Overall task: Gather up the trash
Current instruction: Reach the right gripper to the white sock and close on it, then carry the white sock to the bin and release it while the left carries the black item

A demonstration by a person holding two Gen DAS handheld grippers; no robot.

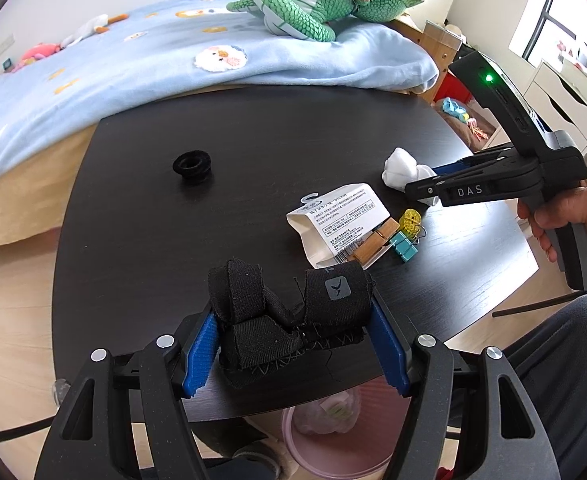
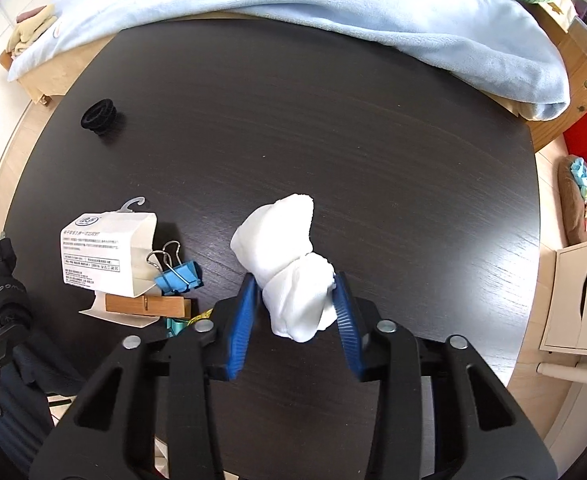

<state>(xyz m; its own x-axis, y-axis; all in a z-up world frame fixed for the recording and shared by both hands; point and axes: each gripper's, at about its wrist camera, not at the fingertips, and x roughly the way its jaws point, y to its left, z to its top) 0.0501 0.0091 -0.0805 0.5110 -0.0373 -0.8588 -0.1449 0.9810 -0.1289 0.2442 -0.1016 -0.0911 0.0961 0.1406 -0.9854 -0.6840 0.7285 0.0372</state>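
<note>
1. The left gripper (image 1: 297, 344) has its blue pads (image 1: 203, 354) pressed against both sides of a bundle of black cloth (image 1: 289, 320), which fills the gap between them, so the fingers are partly closed around it.
2. The cloth bundle sits at the near edge of the dark table (image 1: 253, 136), its grey logo patch facing up.
3. Below that edge, on the floor, stands a pink bin (image 1: 325, 440) with a clear bag and some scraps inside.
4. The right gripper (image 2: 295, 308) grips a wad of white tissue (image 2: 289, 264); both blue pads (image 2: 243, 324) touch the wad's lower part, and its upper part sticks out beyond the fingertips.
5. From the left camera the wad appears lifted a little off the table, though contact cannot be told for certain.
6. Just left of the right gripper lies a small heap: a white paper package (image 2: 105, 256) with a plastic hook, a blue binder clip (image 2: 179, 276), and a wooden clothespin (image 2: 149, 306) resting on the package's flap.
7. A small yellow object (image 1: 409, 220) lies beside the clip.
8. A black rubber ring (image 2: 99, 116) sits alone, well apart, toward the far left of the table.
9. Beyond the table is a bed with a light blue blanket (image 1: 133, 64) and a green plush toy (image 1: 305, 4).
</note>
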